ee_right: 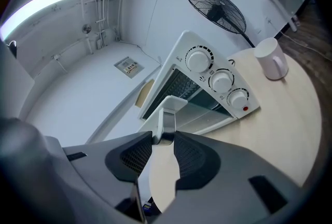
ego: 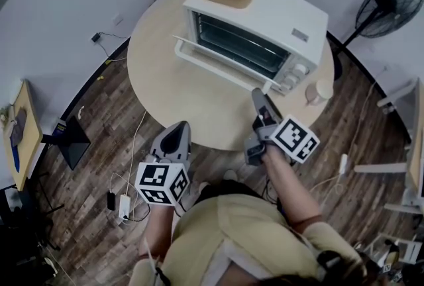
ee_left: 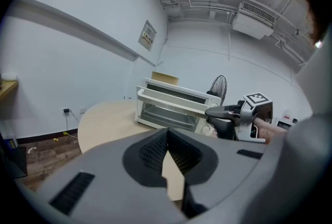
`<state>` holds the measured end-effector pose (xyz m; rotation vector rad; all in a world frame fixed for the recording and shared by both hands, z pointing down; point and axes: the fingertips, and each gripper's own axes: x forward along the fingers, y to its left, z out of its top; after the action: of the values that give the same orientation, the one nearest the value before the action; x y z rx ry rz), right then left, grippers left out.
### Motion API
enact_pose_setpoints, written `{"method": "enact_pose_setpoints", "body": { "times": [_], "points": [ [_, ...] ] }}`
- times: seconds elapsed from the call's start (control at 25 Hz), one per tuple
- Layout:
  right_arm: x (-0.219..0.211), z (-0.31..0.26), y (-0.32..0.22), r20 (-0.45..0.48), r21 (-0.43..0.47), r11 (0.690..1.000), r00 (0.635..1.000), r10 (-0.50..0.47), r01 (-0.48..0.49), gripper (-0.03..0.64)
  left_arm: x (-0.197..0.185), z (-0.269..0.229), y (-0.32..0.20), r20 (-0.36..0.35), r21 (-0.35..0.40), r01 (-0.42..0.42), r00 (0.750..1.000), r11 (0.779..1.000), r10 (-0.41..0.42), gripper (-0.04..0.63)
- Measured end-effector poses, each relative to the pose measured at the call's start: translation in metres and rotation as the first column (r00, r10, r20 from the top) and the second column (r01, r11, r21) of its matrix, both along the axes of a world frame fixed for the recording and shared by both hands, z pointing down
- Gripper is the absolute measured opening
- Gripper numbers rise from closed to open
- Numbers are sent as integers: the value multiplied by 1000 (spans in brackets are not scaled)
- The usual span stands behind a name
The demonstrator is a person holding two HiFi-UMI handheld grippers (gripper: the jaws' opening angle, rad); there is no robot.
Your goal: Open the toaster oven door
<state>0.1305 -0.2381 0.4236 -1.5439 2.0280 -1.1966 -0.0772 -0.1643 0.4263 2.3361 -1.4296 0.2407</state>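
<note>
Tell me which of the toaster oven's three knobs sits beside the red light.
The lowest knob, at the row's end nearest the table; the red light is right beside it, away from the other two.

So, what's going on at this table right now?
A person holds a gripper in each hand at a round table. The right gripper is clamped on the end of the door handle of the toaster oven, and the door is partly down. The left gripper hangs back near the table's edge, shut and empty.
</note>
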Motion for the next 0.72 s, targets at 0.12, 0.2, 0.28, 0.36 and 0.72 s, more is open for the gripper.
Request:
{"method": "enact_pose_setpoints", "body": {
  "times": [0.12,0.2,0.28,0.36,0.72],
  "points": [
    [-6,7,7,-4,-18,1000,1000,-12,12,128,-2,2,4,-3,-4,0,1000,1000,0,2],
    [-12,10,12,24,-26,1000,1000,-16,17,127,-3,2,7,-3,-4,1,1000,1000,-1,2],
    [-16,13,16,46,-29,999,999,-19,21,126,-4,3,10,-5,-5,3,1000,1000,-3,2],
    [-14,17,19,1,-44,999,1000,-19,19,126,-5,4,12,-7,-7,6,1000,1000,-6,2],
    [-24,32,31,-47,-60,998,998,-37,35,126,-11,10,22,-10,-18,9,1000,1000,-9,2]
  ]
}}
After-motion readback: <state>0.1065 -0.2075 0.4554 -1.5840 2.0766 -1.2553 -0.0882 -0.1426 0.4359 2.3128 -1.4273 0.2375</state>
